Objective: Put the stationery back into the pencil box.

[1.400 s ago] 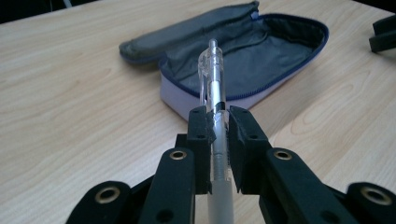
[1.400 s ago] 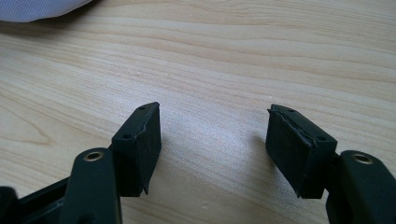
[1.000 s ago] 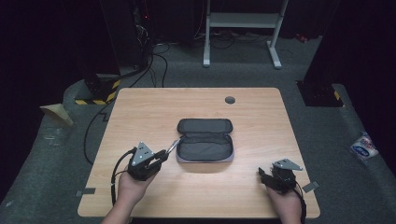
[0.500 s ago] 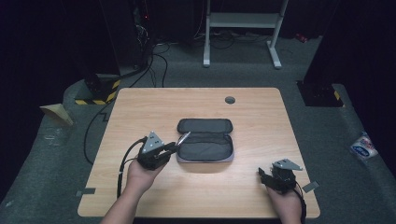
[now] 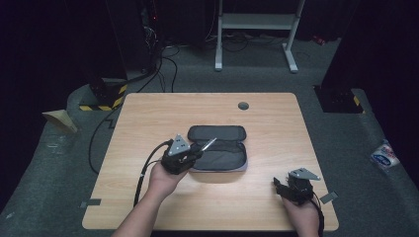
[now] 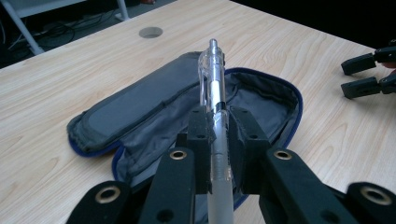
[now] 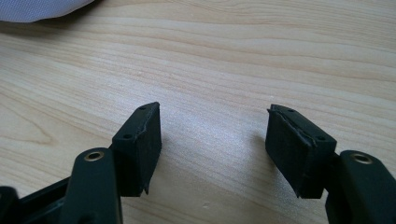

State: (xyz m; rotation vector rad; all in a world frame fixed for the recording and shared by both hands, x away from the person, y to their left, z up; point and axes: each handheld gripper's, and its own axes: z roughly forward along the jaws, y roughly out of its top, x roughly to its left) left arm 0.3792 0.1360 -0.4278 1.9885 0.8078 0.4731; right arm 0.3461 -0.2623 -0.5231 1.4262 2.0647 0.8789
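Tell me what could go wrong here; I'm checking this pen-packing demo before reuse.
The left gripper pinches the clear pen near its lower half, so the long free end could swivel or slip. The open case lies unheld, with the right gripper apart from it; a nudge from the pen might push it along the table.

Pen (image 6: 215, 88) above open case (image 6: 140, 112)

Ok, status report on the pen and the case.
Left gripper shut on pen, over open pencil case. Right gripper open, on table. Nothing in the way.
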